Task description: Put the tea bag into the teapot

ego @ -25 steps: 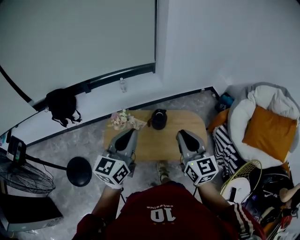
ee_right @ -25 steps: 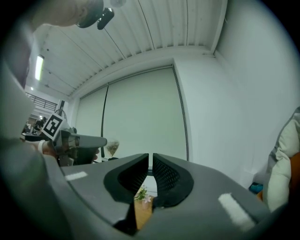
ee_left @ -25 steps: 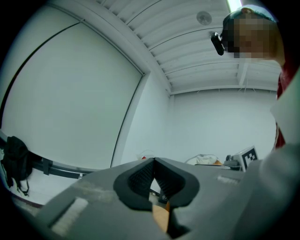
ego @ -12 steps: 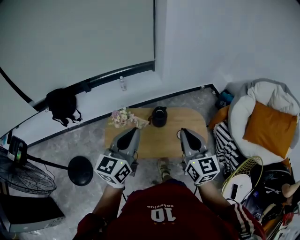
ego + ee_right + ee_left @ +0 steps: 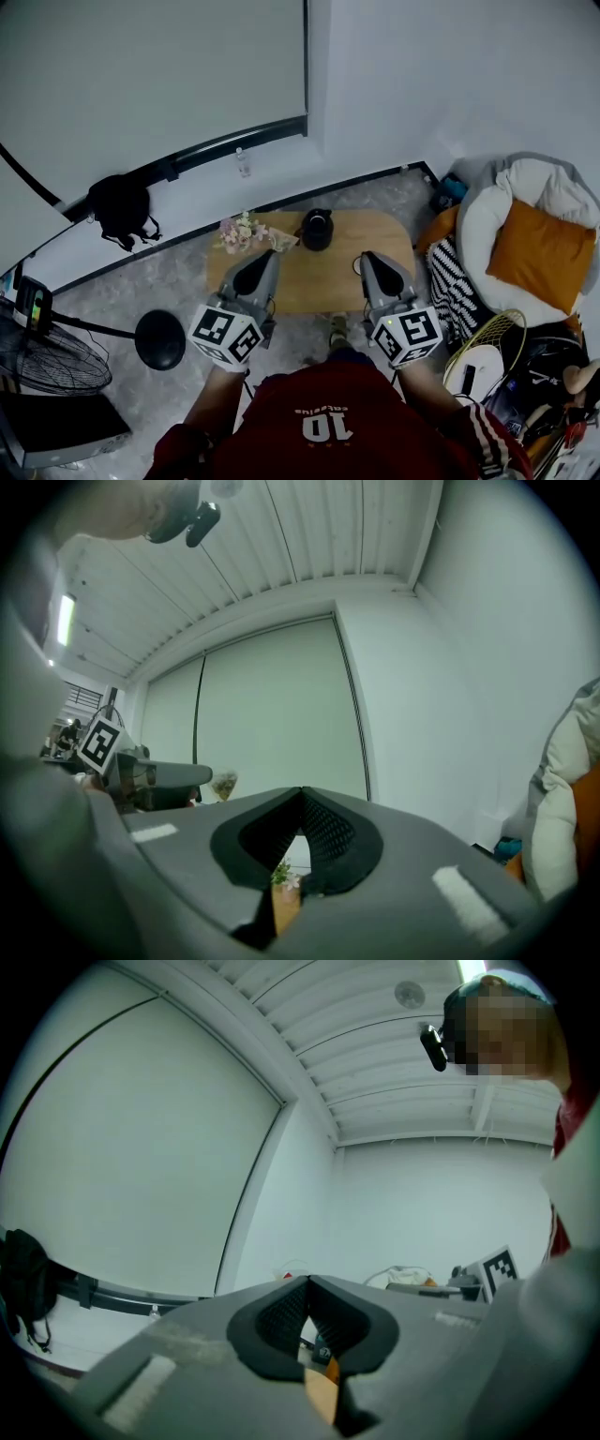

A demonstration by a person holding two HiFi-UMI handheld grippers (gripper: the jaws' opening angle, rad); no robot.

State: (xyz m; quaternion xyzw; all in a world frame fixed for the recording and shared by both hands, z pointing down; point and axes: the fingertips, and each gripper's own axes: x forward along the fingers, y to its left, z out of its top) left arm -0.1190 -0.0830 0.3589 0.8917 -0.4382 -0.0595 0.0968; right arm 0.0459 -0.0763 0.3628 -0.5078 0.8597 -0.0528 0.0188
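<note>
- Head view: my left gripper (image 5: 267, 255) and right gripper (image 5: 368, 257) hover closed and empty, barely shifted since a second ago.
- Teapot (image 5: 317, 230) waits at the table's (image 5: 375, 272) far edge; tea bag unseen (task not begun).

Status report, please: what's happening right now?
Left gripper, right gripper shut, empty. Black round teapot on oval wooden table, untouched. Tea bag not visible.

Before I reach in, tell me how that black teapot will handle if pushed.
The teapot looks squat and broad-based, so it probably won't tip or roll. On the smooth wooden table it would likely slide. Its material is too small to tell; treat it as breakable.
</note>
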